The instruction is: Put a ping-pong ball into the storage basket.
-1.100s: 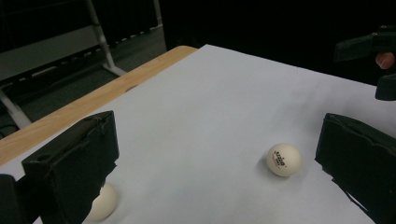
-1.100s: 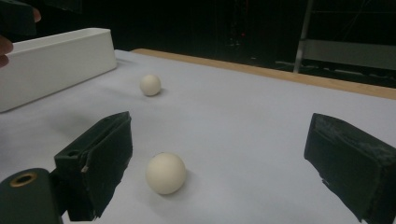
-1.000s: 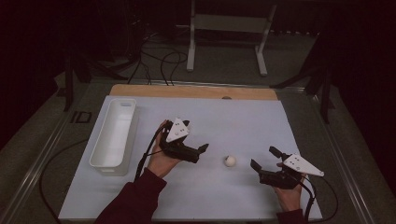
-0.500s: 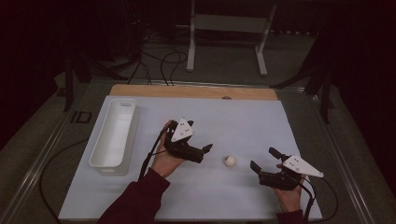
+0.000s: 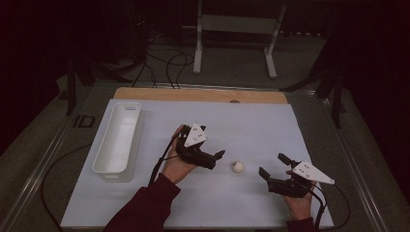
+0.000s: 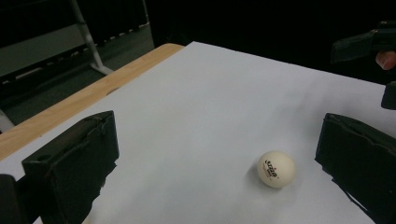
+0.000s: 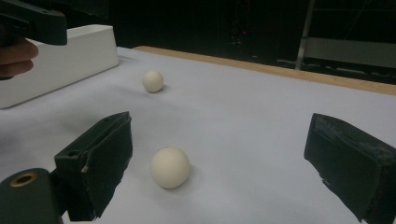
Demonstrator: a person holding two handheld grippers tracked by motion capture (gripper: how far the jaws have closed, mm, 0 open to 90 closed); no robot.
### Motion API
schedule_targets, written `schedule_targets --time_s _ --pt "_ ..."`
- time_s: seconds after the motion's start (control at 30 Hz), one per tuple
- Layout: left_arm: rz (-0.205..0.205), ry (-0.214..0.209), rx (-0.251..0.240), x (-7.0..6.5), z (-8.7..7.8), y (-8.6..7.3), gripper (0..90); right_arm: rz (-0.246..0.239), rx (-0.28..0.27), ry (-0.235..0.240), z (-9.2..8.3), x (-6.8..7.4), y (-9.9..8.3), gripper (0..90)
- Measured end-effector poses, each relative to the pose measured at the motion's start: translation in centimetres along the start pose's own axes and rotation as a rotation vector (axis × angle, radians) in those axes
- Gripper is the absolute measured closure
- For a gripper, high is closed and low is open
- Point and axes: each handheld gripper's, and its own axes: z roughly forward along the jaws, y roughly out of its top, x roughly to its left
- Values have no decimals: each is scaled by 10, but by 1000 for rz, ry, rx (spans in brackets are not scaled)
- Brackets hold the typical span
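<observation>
The left gripper is pointing at the table tennis ball, which is lying on the white sheet, near its jaws. The jaws are standing wide open. In the left gripper view the ball is sitting closer to one jaw, so I am advising to center it first, then close slowly, because it rolls easily. The right gripper is also gaping wide around a second ball.

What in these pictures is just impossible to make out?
- Print on the ball: left gripper view, too small to read.
- Inside of the white tray: right gripper view, hidden by its own near wall.
- Room beyond the table: high view, too dark to tell.
</observation>
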Motion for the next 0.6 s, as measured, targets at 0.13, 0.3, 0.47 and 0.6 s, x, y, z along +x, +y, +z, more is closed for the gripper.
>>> schedule_targets --time_s 0.13,0.3,0.47,0.6 --pt "2 -5 9 -1 4 -1 0 2 1 0 0 0 0 77" --pt "0 -17 15 -4 11 -2 0 4 0 0 0 0 0 77" --pt "1 -29 19 -6 17 -4 0 6 -1 -3 -1 -1 -1 77" --pt "0 -32 25 -7 21 -5 0 8 0 -5 -1 -1 -1 77"
